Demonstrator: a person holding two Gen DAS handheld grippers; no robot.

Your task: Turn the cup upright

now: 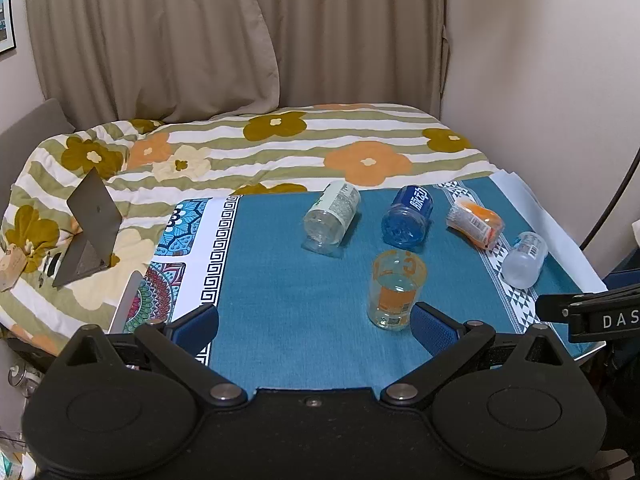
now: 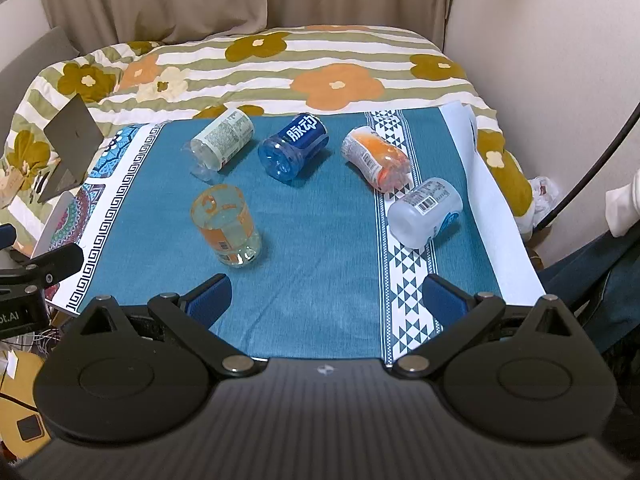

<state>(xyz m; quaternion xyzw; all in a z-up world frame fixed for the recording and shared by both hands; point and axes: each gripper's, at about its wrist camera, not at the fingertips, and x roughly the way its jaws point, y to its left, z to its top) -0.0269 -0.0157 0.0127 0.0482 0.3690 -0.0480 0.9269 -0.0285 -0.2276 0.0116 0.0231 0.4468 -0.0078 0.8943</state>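
Inspecting the table (image 1: 280,320) from both wrist cameras, I count five cut-bottle cups on the teal cloth. One orange-banded cup (image 1: 396,290) stands upright near the front edge; four lie on their sides toward the far edge: a clear cup with a pale label (image 1: 332,216), a blue cup (image 1: 408,216), an orange cup (image 1: 474,220) and a frosted white cup (image 1: 524,258) nearest the right edge.

I judge the task partly done, with the toppled four still to be righted. None is touched at present.

The left gripper (image 1: 314,324) hangs low over the front edge, jaws spread wide and empty, its right finger just beside the upright cup. The right gripper (image 2: 326,300) is likewise wide open and empty, levelled over the front edge with the frosted white cup (image 2: 424,212) ahead of its right finger.

Recommendation: I would take the frosted white cup with the right gripper, as it lies nearest. The approach should close across the cup's round wall near mid-length, gently, since thin plastic is likely to buckle or squirt out. Which end is the open mouth I cannot tell for certain; confirm before rotating. Keep clear of the orange cup (image 2: 376,160), which lies just beside it.
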